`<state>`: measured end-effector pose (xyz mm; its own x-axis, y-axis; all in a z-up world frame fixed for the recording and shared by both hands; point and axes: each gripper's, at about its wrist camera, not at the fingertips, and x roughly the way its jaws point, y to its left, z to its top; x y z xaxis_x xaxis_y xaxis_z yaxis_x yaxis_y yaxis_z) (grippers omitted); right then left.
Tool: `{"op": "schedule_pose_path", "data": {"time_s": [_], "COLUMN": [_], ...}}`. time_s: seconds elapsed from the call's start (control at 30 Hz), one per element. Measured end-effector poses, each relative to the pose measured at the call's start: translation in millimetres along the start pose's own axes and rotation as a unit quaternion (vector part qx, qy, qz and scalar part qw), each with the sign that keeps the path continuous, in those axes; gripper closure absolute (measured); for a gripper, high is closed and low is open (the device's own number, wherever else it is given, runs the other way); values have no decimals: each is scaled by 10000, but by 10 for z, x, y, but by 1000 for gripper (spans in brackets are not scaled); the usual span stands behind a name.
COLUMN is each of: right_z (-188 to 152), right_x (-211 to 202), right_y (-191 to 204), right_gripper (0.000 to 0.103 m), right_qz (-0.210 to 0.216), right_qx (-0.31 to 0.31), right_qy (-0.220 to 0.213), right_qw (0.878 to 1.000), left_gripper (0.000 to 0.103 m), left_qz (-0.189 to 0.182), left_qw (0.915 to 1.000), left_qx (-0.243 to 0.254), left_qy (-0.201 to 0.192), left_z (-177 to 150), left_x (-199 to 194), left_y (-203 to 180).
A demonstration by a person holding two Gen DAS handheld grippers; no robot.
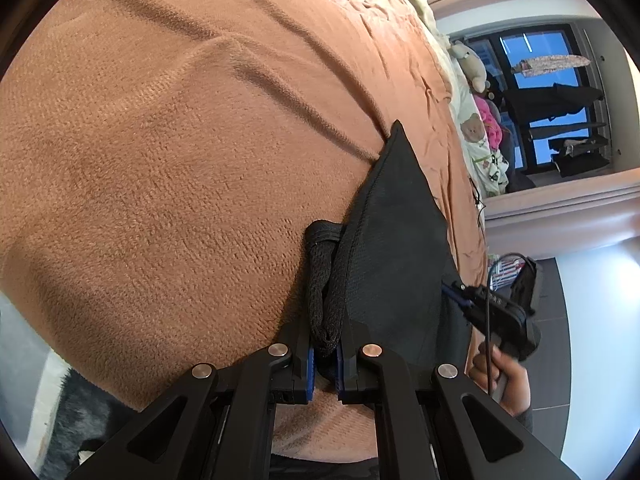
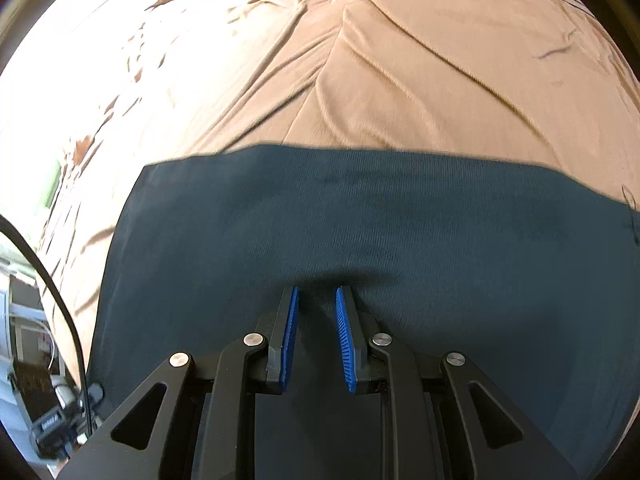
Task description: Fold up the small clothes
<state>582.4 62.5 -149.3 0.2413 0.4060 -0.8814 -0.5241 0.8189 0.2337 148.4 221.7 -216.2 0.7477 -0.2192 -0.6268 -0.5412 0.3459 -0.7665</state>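
I had the dark garment [image 1: 394,248] spread on the brown blanket [image 1: 168,152] that covered the bed, and I took that blanket as my reference. My left gripper [image 1: 325,350] was clenched on a bunched, rolled edge of the garment [image 1: 325,300], the blue pads pressed tight against the knit fabric at the blanket's near edge. From there the cloth rose in a taut sheet to a pointed corner lying further up the blanket. In the left wrist view my right gripper [image 1: 460,296] showed at the garment's far side, with the hand [image 1: 506,376] holding it beyond the blanket's edge, above the grey floor [image 1: 560,360]. In the right wrist view, the right gripper [image 2: 316,300] sat over the garment [image 2: 360,216], which lay as a broad flat band across the blanket [image 2: 400,60]. Its jaws stood a little apart with the fabric puckered at their tips; I could not tell whether the pads truly pinched it. That picture was slightly smeared. Past the blanket's far end a stuffed bear [image 1: 470,62] sat on pale bedding, before a dark window [image 1: 552,92] hung with clothes. A black cable [image 2: 52,292] curved down beside the blanket's left edge.
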Motion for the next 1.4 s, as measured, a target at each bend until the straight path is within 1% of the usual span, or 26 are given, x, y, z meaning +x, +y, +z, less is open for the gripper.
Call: {"op": "schedule_pose_path", "data": {"time_s": [0.03, 0.07, 0.17, 0.3, 0.33, 0.37, 0.43, 0.5, 0.57, 0.6, 0.63, 0.67, 0.83, 0.93, 1.07, 1.2, 1.4], "right_z": [78, 91, 192, 404, 409, 438, 465, 354, 237, 199, 121, 52, -255, -503, -704, -920, -1265], "right_x": [40, 52, 120, 172, 181, 211, 149, 95, 74, 37, 26, 7, -51, -115, -146, -212, -150], "right_y": [-19, -39, -78, -151, -119, -61, -123, -148, -129, -150, -133, -122, -62, 16, 37, 85, 203], "right_gripper": [92, 94, 95, 95, 95, 95, 95, 95, 95, 95, 95, 95, 95, 95, 95, 95, 95], "right_qz": [-180, -233, -245, -390, -420, -426, -320, -182, -166, -121, -46, -53, 206, 253, 188, 392, 416], "right_qx": [39, 105, 312, 348, 345, 374, 470, 388, 260, 275, 355, 383, 449, 423, 405, 442, 346], "right_qy": [-41, -61, -99, -191, -175, -146, -80, 28, 161, 224, 374, 441, 682, 826, 906, 981, 1011], "right_qw": [9998, 9997, 9992, 9985, 9984, 9983, 9984, 9991, 9994, 9993, 9987, 9983, 9964, 9954, 9949, 9934, 9934], "left_gripper": [96, 96, 96, 96, 96, 96, 96, 96, 97, 97, 97, 97, 97, 97, 97, 98, 98], "left_qz": [-8, -12, 6, 8, 9, 9, -6, -51, -71, -78, -80, -87, -154, -204, -314, -427, -642], "left_qw": [10000, 10000, 10000, 10000, 10000, 10000, 10000, 10000, 10000, 10000, 10000, 10000, 9999, 9998, 9995, 9990, 9974], "left_qx": [-19, -31, -3, -11, -5, 3, 5, -17, -12, -4, 11, 9, -13, -18, 21, 92, 314], "left_qy": [3, 4, -3, -5, -10, -18, -23, -16, -8, -9, -12, -11, -3, 1, -1, 4, -32], "left_z": [3, 3, 4, 10, 12, 12, 14, 20, 25, 27, 27, 29, 47, 54, 61, 79, 113], "left_x": [1, 1, 3, 13, 14, 16, 23, 27, 34, 36, 39, 39, 38, 32, -5, -47, -132], "left_y": [5, 6, 1, -2, -4, -5, 1, 15, 20, 21, 22, 27, 33, 26, -15, -105, -369]}}
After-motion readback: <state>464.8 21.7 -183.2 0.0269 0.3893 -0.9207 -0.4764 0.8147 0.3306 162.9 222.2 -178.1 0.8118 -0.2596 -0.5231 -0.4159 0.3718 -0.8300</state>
